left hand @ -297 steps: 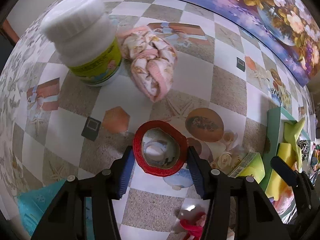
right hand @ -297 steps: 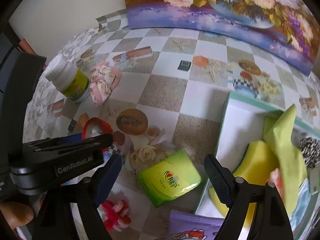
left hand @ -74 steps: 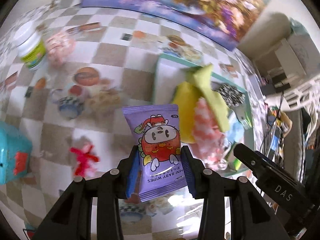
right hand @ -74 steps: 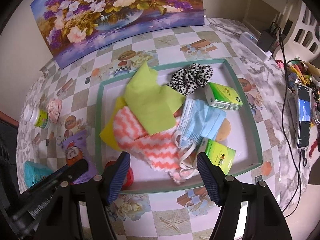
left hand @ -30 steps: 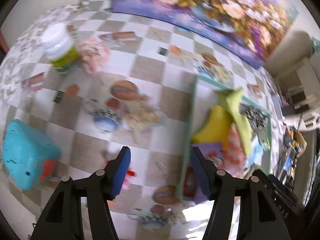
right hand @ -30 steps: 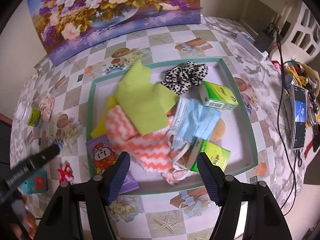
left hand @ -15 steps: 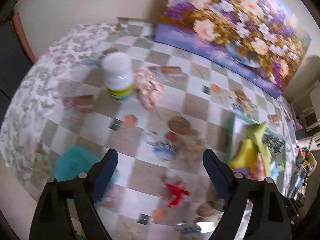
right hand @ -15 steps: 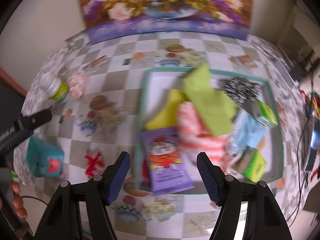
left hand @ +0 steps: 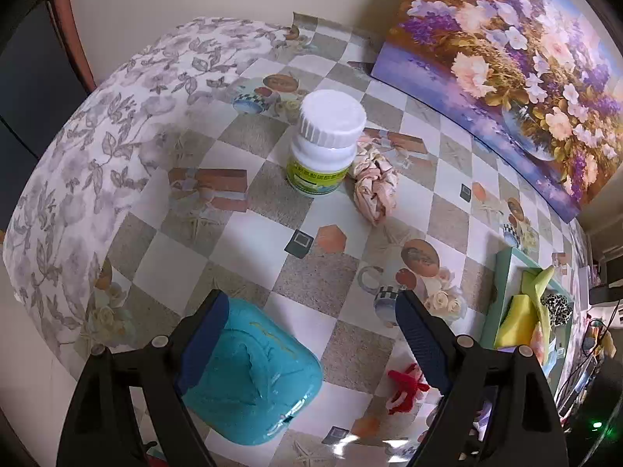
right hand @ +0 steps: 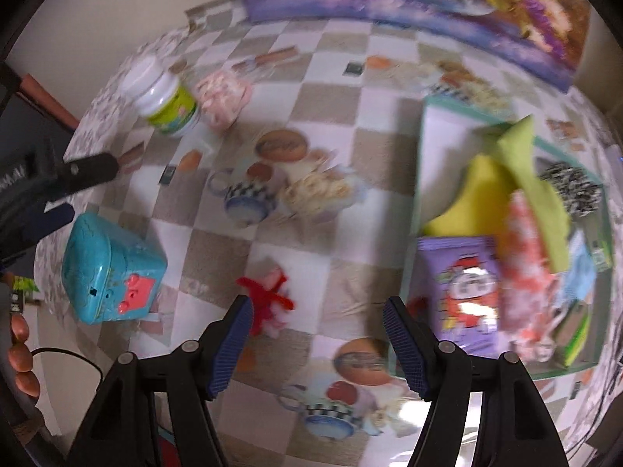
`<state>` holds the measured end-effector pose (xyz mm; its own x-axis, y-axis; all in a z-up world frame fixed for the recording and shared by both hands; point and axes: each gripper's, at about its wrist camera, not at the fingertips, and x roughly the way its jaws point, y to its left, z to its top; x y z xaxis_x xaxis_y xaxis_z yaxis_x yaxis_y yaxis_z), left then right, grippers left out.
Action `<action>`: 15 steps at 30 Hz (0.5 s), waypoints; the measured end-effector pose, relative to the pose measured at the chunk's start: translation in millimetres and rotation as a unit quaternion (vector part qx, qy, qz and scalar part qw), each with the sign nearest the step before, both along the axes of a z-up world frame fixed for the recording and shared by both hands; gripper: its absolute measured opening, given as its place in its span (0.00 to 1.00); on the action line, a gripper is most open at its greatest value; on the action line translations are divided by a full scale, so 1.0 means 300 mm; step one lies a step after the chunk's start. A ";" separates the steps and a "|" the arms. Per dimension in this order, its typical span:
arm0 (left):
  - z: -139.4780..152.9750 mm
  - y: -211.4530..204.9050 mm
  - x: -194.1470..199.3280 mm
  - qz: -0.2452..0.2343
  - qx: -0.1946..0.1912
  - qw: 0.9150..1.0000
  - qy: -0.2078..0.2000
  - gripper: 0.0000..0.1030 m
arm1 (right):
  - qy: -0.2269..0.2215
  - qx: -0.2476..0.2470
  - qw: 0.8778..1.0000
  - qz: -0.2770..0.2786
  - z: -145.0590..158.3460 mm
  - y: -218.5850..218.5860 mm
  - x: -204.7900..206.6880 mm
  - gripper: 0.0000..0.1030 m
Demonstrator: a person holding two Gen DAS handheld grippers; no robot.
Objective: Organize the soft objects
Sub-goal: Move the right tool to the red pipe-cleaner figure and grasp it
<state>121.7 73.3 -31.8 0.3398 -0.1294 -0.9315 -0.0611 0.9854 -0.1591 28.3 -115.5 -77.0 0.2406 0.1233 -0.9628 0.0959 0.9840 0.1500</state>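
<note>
Above the table (left hand: pixel 249 241), the left hand-held gripper (left hand: pixel 307 334) hangs tilted downward, fingers spread wide and holding nothing, over a teal box (left hand: pixel 249 381). Beyond it stand a white bottle (left hand: pixel 325 144) and, touching it, a pink cloth (left hand: pixel 373 183). The right hand-held gripper (right hand: pixel 317 342) is likewise spread and bare, just behind a red bow (right hand: pixel 268 295). To its right, a green tray (right hand: pixel 418 179) holds a purple wipes pack (right hand: pixel 463 292) and cloths.
</note>
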 end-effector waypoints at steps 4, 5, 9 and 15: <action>-0.010 -0.002 0.007 -0.007 0.008 1.000 0.001 0.85 | 0.026 0.013 1.000 0.000 -0.068 0.027 0.015 0.71; -0.011 -0.003 0.008 -0.008 0.010 1.000 0.001 0.85 | 0.031 0.017 0.999 -0.002 -0.081 0.030 0.017 0.71; -0.012 -0.001 0.012 -0.010 0.009 1.000 0.000 0.85 | 0.037 0.029 0.999 -0.006 -0.107 0.044 0.022 0.71; -0.015 -0.007 0.019 -0.015 0.008 1.000 -0.003 0.85 | 0.040 0.023 0.999 0.006 -0.132 0.090 0.026 0.71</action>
